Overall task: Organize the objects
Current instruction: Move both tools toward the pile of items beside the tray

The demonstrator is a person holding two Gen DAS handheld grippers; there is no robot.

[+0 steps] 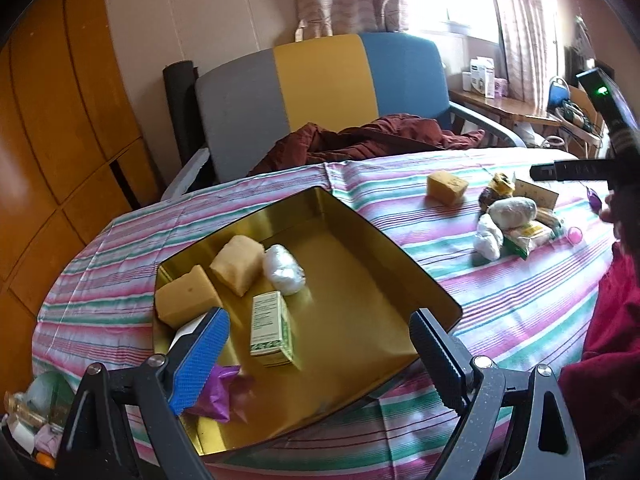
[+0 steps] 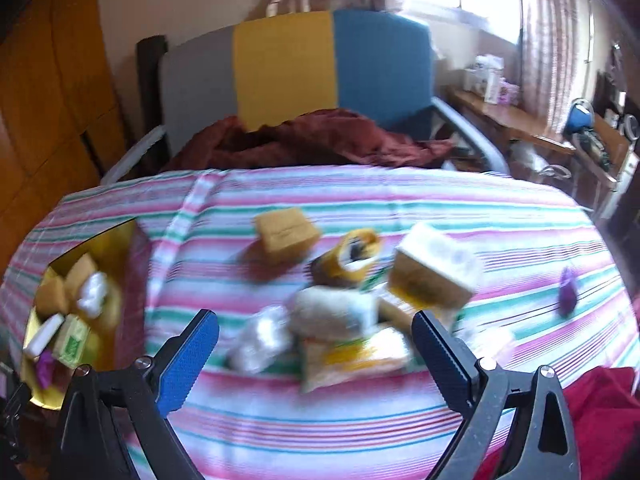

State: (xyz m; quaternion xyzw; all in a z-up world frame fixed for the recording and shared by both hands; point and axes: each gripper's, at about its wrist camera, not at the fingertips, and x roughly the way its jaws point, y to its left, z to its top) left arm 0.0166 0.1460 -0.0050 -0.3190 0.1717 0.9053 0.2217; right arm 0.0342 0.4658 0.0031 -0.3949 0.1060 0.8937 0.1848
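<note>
Your left gripper point(image 1: 316, 328) hangs over the near end of the gold tin point(image 1: 420, 280), jaws spread wide with nothing between them. The tin sits toward the left end of the desk point(image 1: 520, 304), which is covered in a pink, green and white striped cloth. Inside it lie two tan blocks point(image 1: 236, 264), a white wrapped bundle point(image 1: 283, 275), a green-and-white carton point(image 1: 270, 330) with fine print too small to read, a white box half hidden behind the blue pad, and a purple packet point(image 1: 218, 394) at the near wall. Your right gripper point(image 2: 316, 330) is over the loose pile point(image 2: 336, 328) near the middle of the desk, jaws wide and empty; that view is blurred, so no label there can be read. The pile holds white wrapped bundles, a yellow-and-green packet point(image 2: 356, 356), a yellow-rimmed roll point(image 2: 354, 254) and a pale box point(image 2: 434, 272). A tan block point(image 2: 286, 232) lies alone just beyond it, and a small purple piece point(image 2: 567, 292) lies near the right edge.
</note>
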